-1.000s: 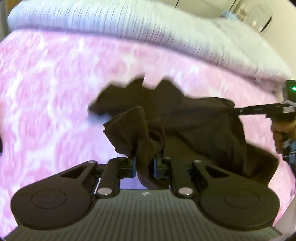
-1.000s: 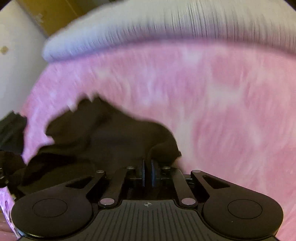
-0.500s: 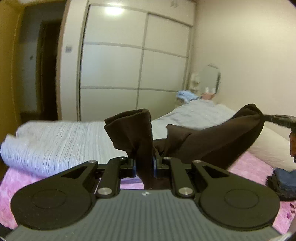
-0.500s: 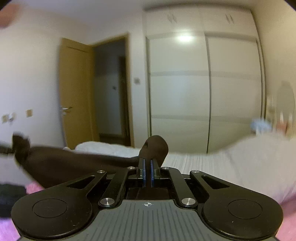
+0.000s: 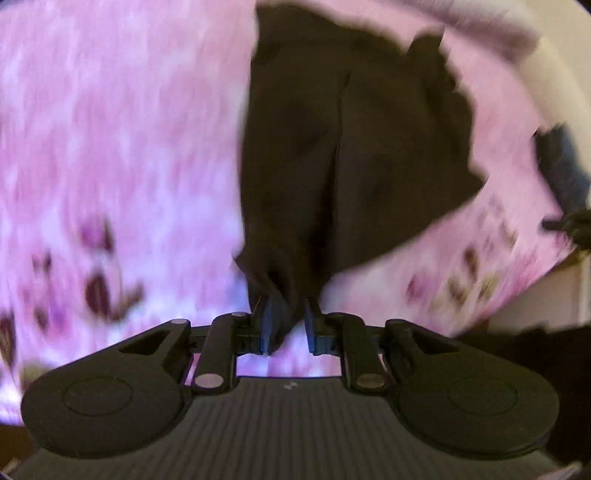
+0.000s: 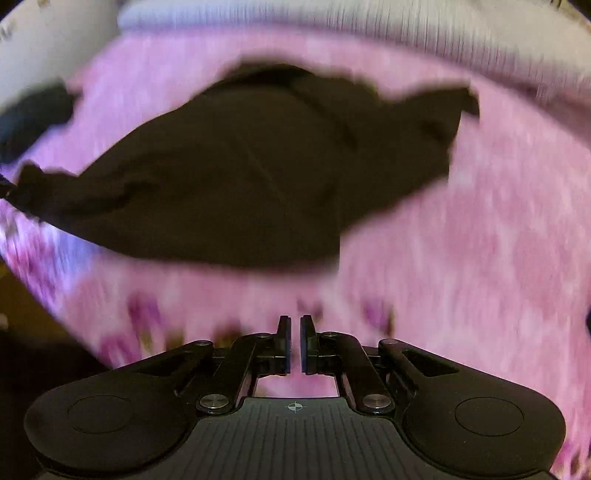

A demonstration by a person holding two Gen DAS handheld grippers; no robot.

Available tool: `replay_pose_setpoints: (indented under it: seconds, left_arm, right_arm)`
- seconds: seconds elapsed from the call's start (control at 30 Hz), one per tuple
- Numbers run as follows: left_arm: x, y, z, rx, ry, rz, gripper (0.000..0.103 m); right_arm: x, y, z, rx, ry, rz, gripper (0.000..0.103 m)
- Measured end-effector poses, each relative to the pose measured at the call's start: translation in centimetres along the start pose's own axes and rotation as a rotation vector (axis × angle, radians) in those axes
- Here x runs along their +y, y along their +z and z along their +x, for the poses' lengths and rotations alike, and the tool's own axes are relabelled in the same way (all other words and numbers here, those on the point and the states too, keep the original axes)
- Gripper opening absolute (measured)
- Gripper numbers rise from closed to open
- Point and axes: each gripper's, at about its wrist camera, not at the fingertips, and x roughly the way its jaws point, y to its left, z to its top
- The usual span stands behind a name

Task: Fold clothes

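A dark brown garment (image 5: 343, 147) lies spread over the pink floral bedspread (image 5: 110, 147). My left gripper (image 5: 286, 321) is shut on a bunched corner of it at the near edge. In the right wrist view the same garment (image 6: 258, 177) stretches across the bedspread (image 6: 498, 240), with its left end pulled to a point at the frame's left edge. My right gripper (image 6: 294, 345) is nearly shut with a thin gap and holds nothing; the garment lies well ahead of its fingertips. Both views are blurred by motion.
A white ribbed blanket (image 6: 406, 33) runs along the far side of the bed. A dark blue piece of clothing (image 5: 561, 166) lies at the bed's right edge; it also shows in the right wrist view (image 6: 33, 114). The bed's near edge drops to dark floor.
Both grippers swung up with the garment, then down to the bed. My right gripper has let go of the garment, which now lies spread out. My left gripper still holds its corner.
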Motion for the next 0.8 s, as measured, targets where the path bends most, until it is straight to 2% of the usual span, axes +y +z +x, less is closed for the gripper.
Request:
replay_pose_setpoints:
  seconds: [0.07,0.13,0.2,0.23,0.3,0.47,0.53,0.67,0.8]
  left_arm:
    - [0.0,-0.2,1.2,0.042,0.019,-0.008,0.015]
    - [-0.7,2.5,1.8,0.002,0.04,0.045,0.02]
    - [-1.3,5.2,2.4,-0.039,0.06,0.098,0.027]
    - [-1.6,6.6,2.7,-0.059,0.07,0.124,0.034]
    - [-2.3,9.3,3.3,-0.099,0.09,0.177,0.039]
    - [-4.0,16.0,5.0,-0.2,0.142,0.312,0.044]
    - [-6.4,18.2,8.6,-0.223,0.174,0.46,0.049]
    - [-11.0,22.6,15.6,-0.267,0.237,0.757,0.053]
    - [-15.6,26.9,22.7,-0.31,0.302,1.054,0.054]
  right_arm:
    - [-0.5,0.1,-0.3,-0.007,-0.011,0.017,0.01]
    - [-1.4,1.7,0.1,-0.021,-0.019,0.054,0.024]
    - [-3.3,3.4,2.1,-0.043,-0.022,0.108,0.045]
    - [-4.1,4.8,3.0,-0.057,-0.023,0.137,0.047]
    - [-5.5,7.8,4.2,-0.089,-0.044,0.157,0.05]
    - [-7.3,15.3,8.8,-0.17,-0.092,0.181,0.053]
    - [-7.8,18.1,11.2,-0.19,-0.1,0.18,0.056]
    - [-7.8,22.3,15.8,-0.222,-0.111,0.145,0.061]
    - [-7.6,24.1,20.0,-0.201,-0.207,0.095,0.065]
